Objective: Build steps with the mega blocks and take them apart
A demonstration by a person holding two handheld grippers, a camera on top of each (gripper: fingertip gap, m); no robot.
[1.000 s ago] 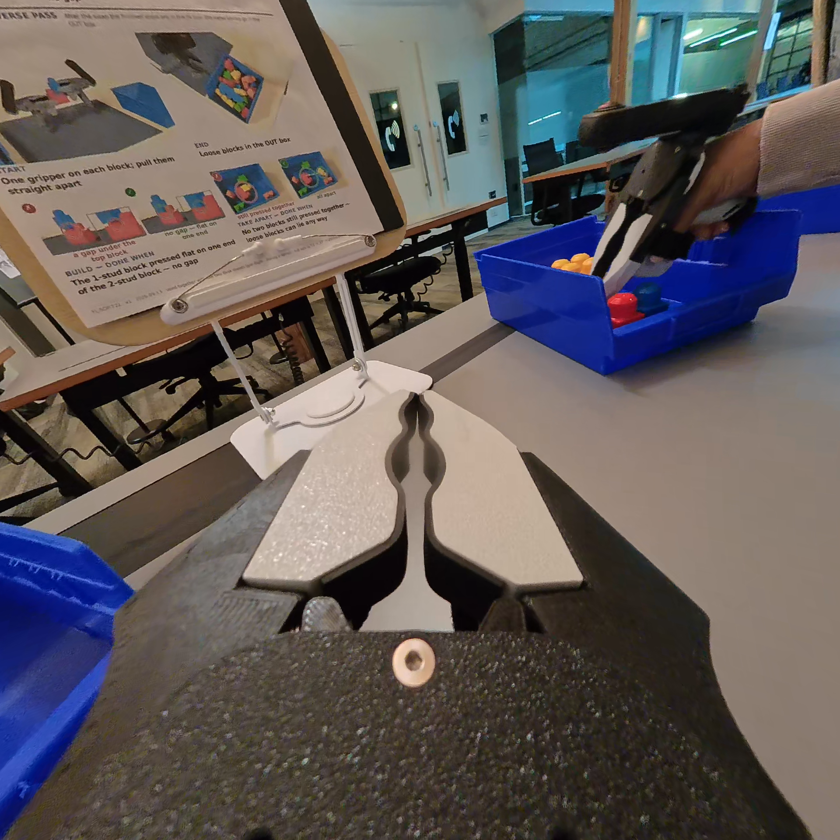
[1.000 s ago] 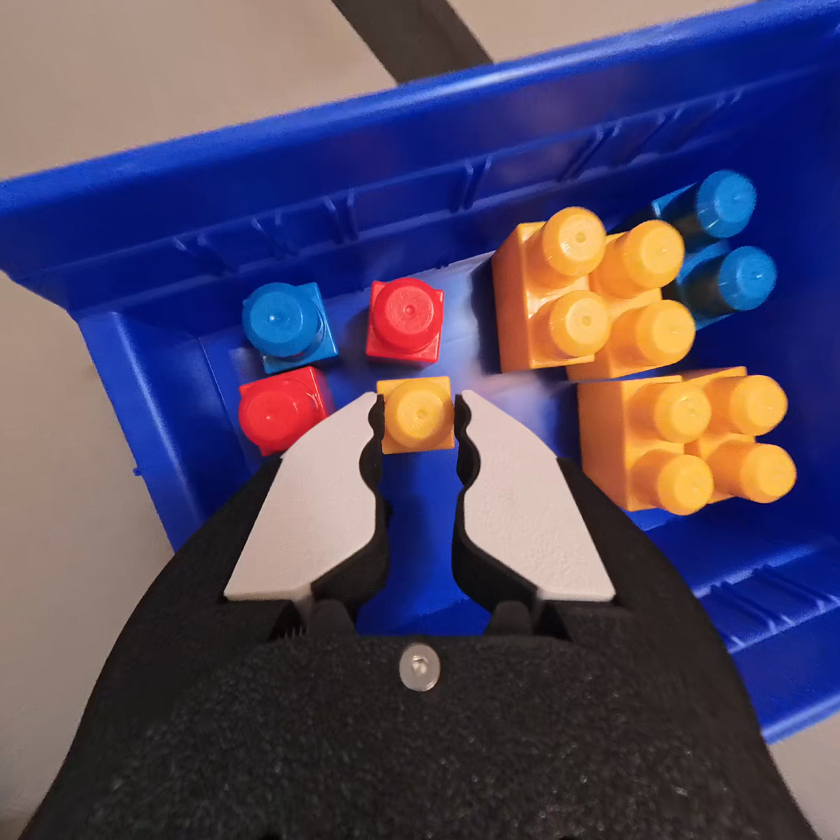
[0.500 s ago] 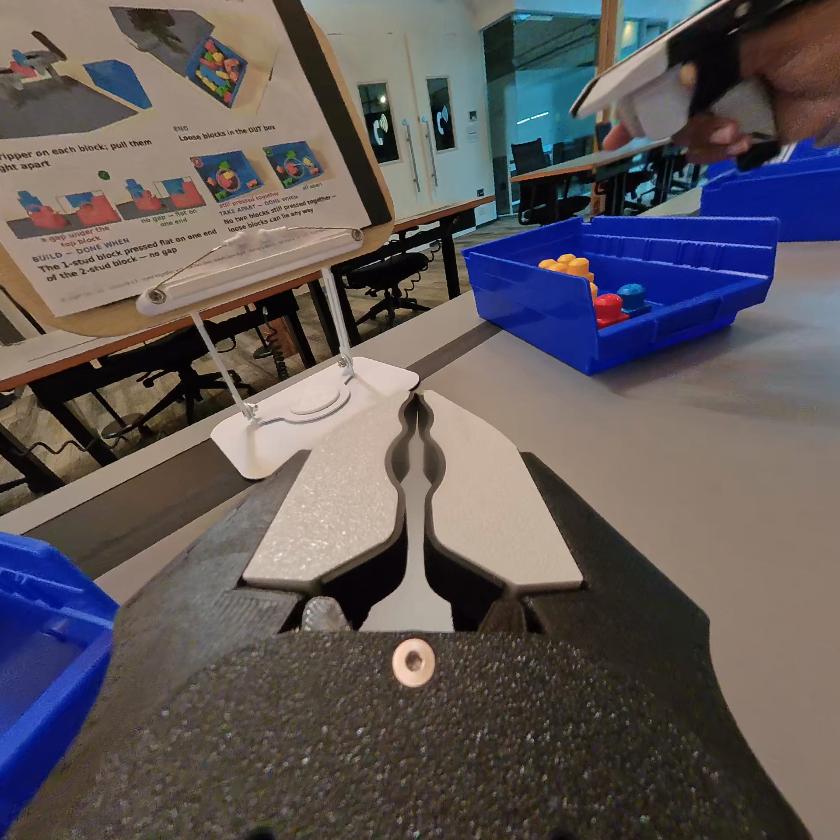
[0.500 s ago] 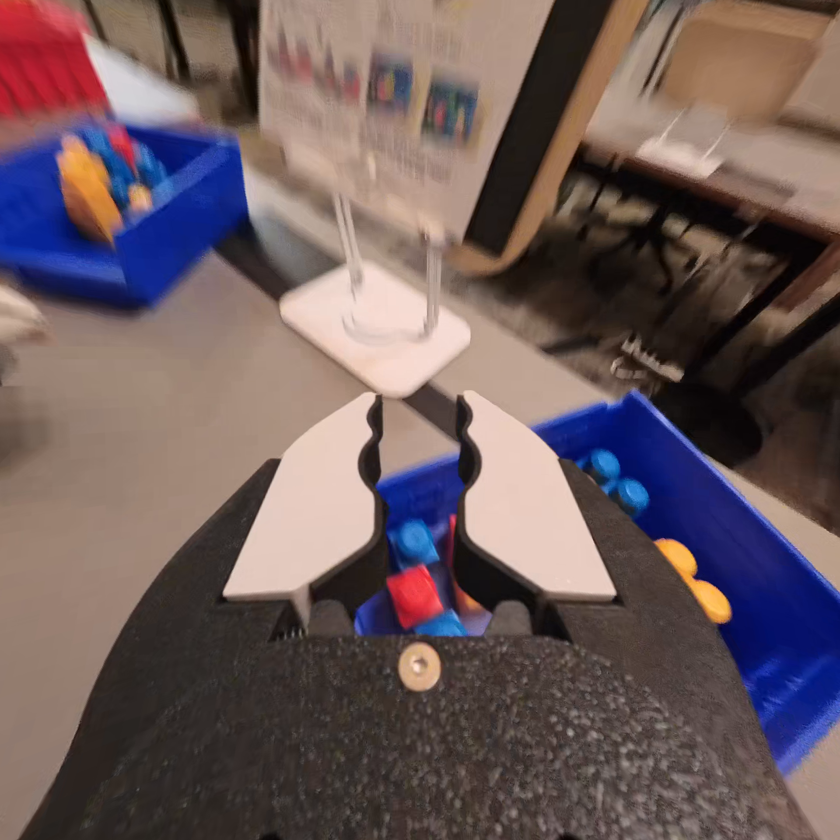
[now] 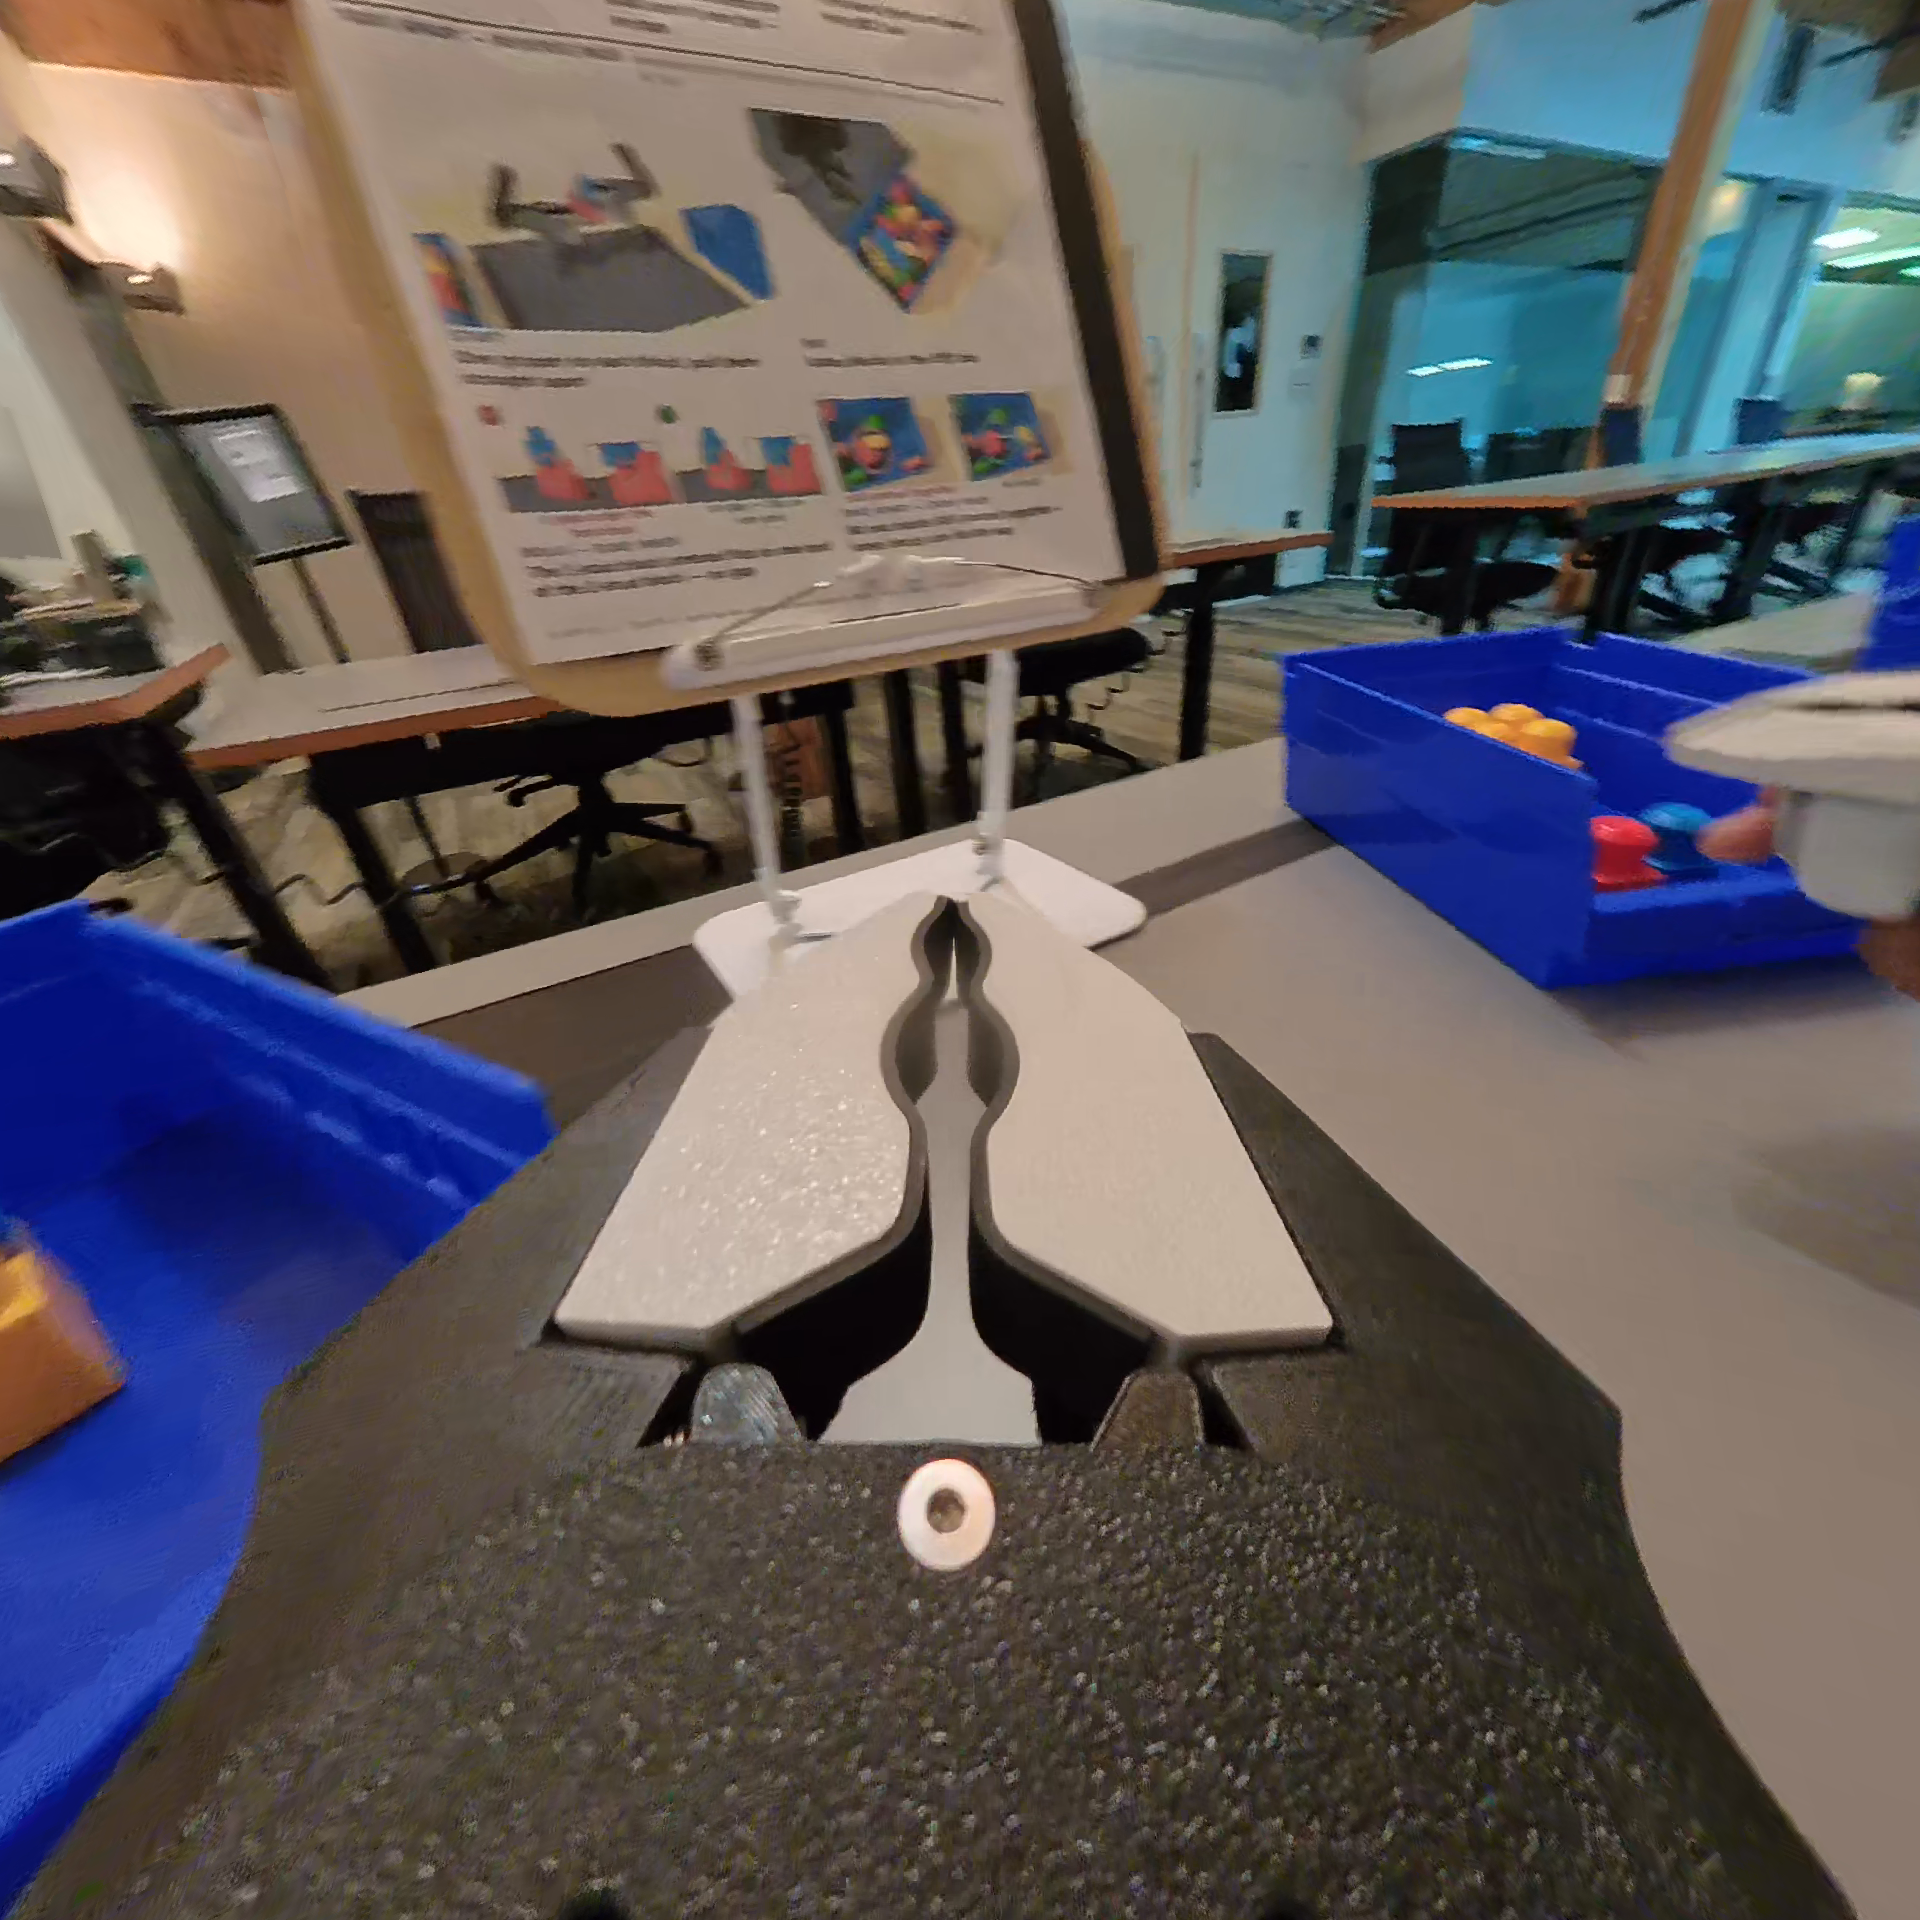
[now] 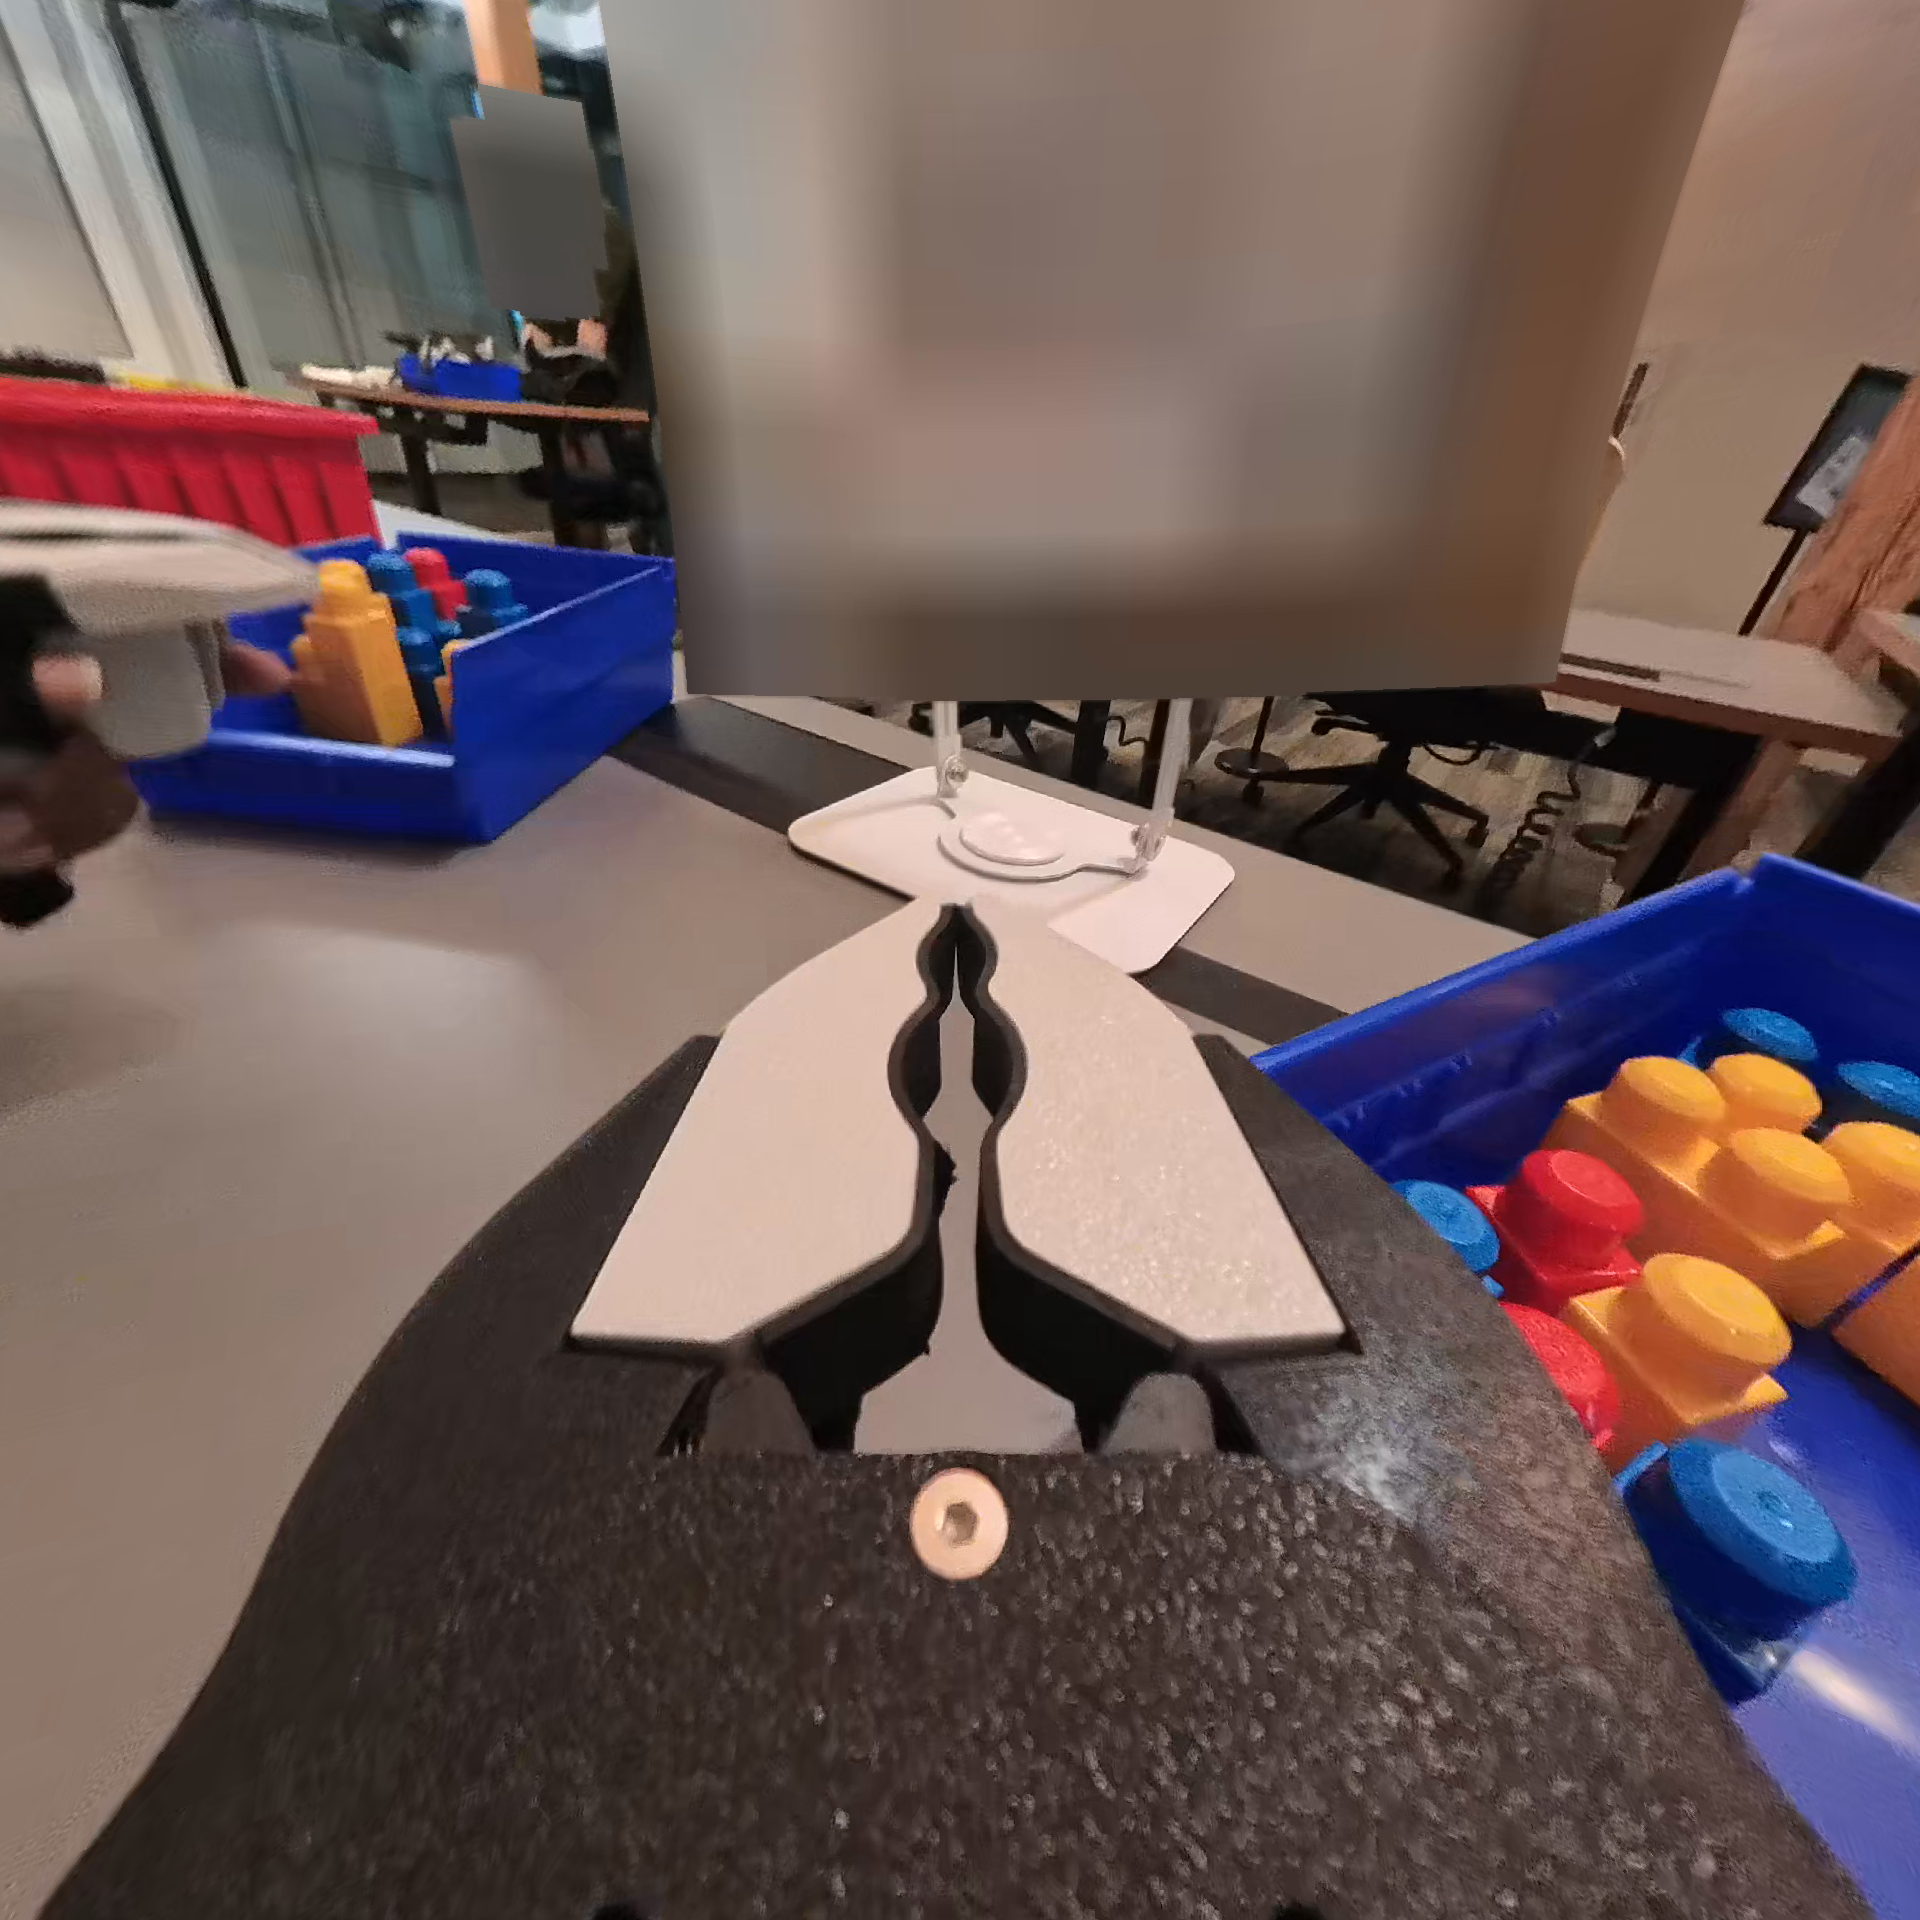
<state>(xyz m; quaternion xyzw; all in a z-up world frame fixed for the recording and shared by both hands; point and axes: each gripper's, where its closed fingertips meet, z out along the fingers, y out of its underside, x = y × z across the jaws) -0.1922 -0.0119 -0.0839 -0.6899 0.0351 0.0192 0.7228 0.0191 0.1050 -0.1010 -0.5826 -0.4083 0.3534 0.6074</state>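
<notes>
My left gripper point(image 5: 948, 914) is shut and empty, held level over the grey table point(image 5: 1455, 1143). A blue bin point(image 5: 260, 1049) on its left holds an orange block point(image 5: 42, 1351). My right gripper point(image 6: 954, 920) is shut and empty, beside a blue bin point(image 6: 1507, 997) of loose orange blocks point(image 6: 1683, 1153), red blocks point(image 6: 1569, 1216) and blue blocks point(image 6: 1756, 1517). That bin point(image 5: 1455, 790) also shows at the right of the left wrist view, with the right gripper point(image 5: 1688, 740) in front of it. The far bin point(image 6: 561, 717) holds stacked blocks point(image 6: 353, 655), with the left gripper point(image 6: 301, 582) next to it.
An instruction board point(image 5: 727, 312) stands on a white base point(image 5: 1060, 883) at the table's far edge, between the two bins. A blurred patch hides the board in the right wrist view. A red bin point(image 6: 177, 457) stands behind the far blue bin. Desks and chairs lie beyond the table. Tip to tip, the grippers are about 25 cm apart.
My right gripper rose out of its bin with nothing in it, levelled out and closed. My left gripper stayed shut and swung left, bringing the left bin into view.
</notes>
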